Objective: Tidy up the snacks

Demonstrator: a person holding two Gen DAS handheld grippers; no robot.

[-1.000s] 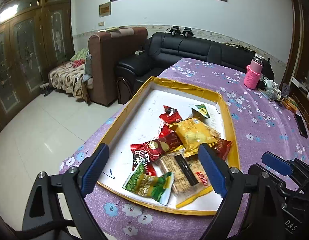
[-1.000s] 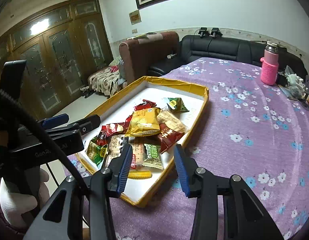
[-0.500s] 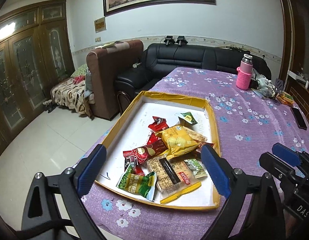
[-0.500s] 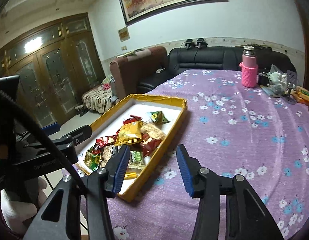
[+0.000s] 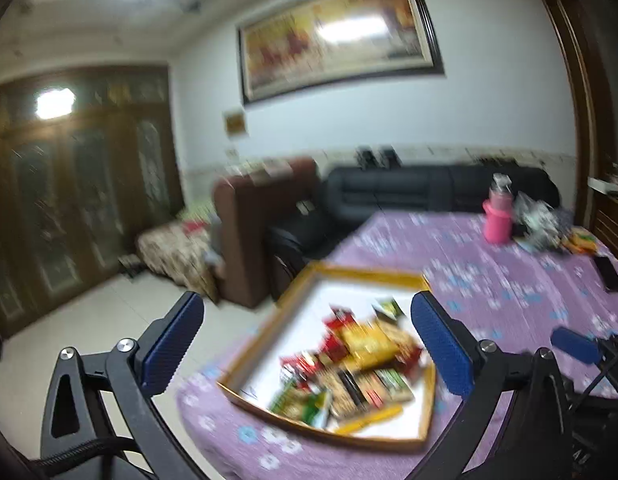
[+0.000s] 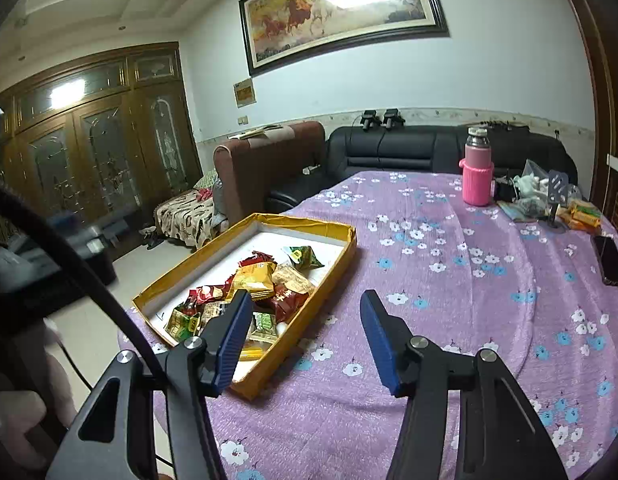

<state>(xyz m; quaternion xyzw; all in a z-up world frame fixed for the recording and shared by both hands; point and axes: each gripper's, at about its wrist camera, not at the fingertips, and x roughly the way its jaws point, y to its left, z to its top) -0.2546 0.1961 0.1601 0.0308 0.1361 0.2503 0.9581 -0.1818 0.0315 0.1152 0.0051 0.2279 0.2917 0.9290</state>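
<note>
1. The place is a home living room.
2. A black leather sofa (image 6: 429,148) and a brown armchair (image 6: 269,160) stand against the white wall.
3. A large framed painting of horses (image 6: 341,12) hangs above them.
4. Tall wooden cabinets with glass doors (image 6: 97,152) fill the side wall.
5. A table under a purple flowered cloth (image 6: 469,280) carries a pink bottle (image 6: 477,172) and a phone (image 6: 611,256).

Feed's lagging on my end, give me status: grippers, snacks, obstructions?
Left gripper open, empty. Right gripper open, empty. Snacks piled in yellow tray, untouched. Nothing blocking.
</note>
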